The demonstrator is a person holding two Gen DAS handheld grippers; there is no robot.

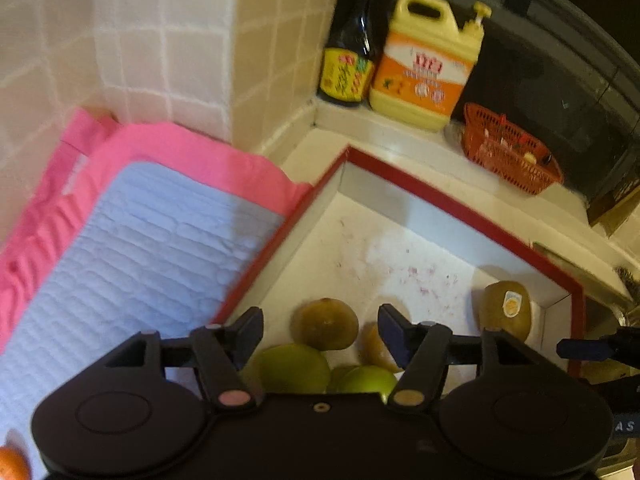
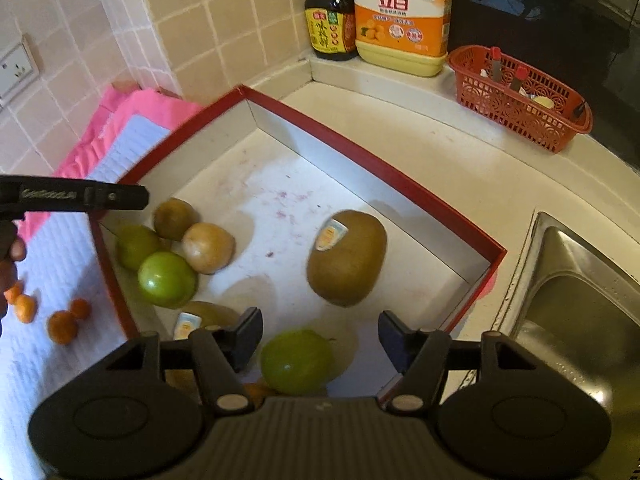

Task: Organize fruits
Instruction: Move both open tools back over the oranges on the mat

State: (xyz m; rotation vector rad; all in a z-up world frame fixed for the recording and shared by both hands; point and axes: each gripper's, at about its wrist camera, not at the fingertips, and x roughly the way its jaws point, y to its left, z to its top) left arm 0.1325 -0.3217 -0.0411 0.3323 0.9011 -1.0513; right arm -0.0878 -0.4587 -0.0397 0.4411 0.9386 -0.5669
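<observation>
A red-rimmed box [image 2: 360, 160] with a white floor holds the fruit. My right gripper [image 2: 320, 340] hangs open over its near end, above a green fruit [image 2: 296, 360] that neither pad touches. A stickered kiwi [image 2: 346, 258] lies mid-box. At the left side sit two green fruits [image 2: 166, 280], two brown ones [image 2: 208, 248] and a second stickered kiwi [image 2: 200, 318]. My left gripper [image 1: 320, 332] is open above that cluster: a brown fruit [image 1: 324, 324] and green ones [image 1: 292, 368]. Small oranges [image 2: 62, 326] lie on the mat.
A pink towel [image 1: 192, 152] under a pale quilted mat [image 1: 152, 240] lies left of the box. A soy sauce bottle [image 2: 330, 20], a yellow detergent jug [image 2: 402, 20] and a red basket [image 2: 520, 100] line the back ledge. A steel sink [image 2: 580, 320] is at right.
</observation>
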